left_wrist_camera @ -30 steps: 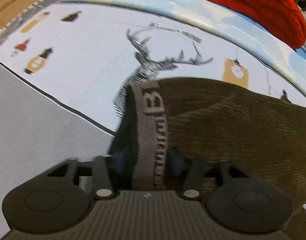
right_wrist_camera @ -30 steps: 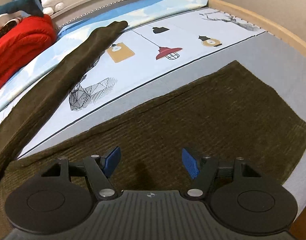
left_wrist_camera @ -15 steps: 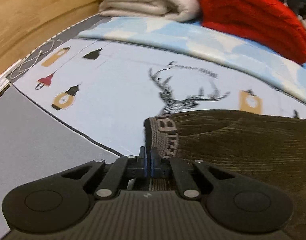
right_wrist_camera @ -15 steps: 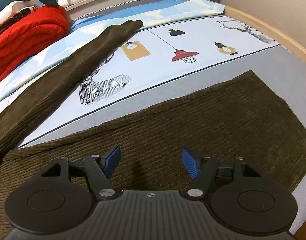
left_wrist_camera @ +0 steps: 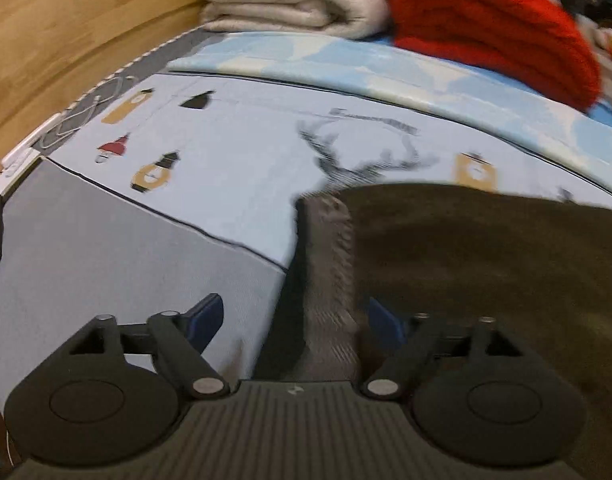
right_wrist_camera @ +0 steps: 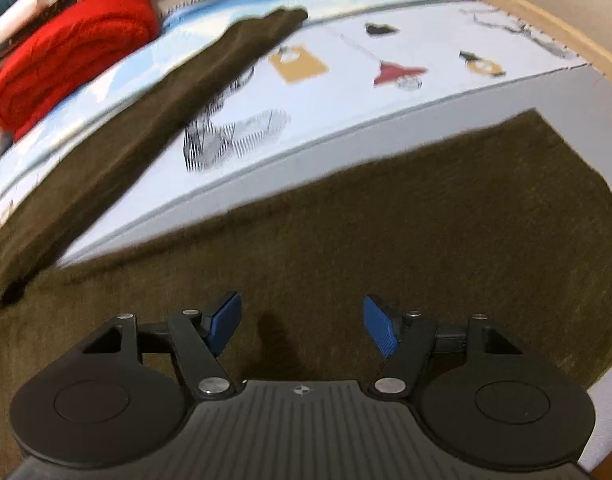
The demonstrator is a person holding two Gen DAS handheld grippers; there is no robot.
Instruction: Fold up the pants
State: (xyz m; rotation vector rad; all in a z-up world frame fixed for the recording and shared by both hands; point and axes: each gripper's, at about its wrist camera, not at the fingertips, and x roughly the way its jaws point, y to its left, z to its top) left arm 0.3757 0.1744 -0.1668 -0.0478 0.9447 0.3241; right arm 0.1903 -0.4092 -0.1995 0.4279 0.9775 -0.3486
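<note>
Left wrist view: the dark olive corduroy pants [left_wrist_camera: 485, 264] are spread on the bed [left_wrist_camera: 118, 248], their grey waistband [left_wrist_camera: 329, 272] lying between the just-opened, untouching pads of the left tool [left_wrist_camera: 292, 316]. The right tool [right_wrist_camera: 300, 322] is held apart above the near leg [right_wrist_camera: 385, 220], gripping nothing. The cloth is judged soft, limp and fairly thick, best taken at the waistband or a hem.

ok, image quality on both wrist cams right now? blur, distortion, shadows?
Left wrist: motion blur smears the pants, waistband lettering unreadable; claw body sharp. Right wrist: milder blur, strongest on the far pant leg and red blanket; small soft shadow between the claw's fingers. Both: heavy fisheye curving the bedsheet edges; no glare.
</note>
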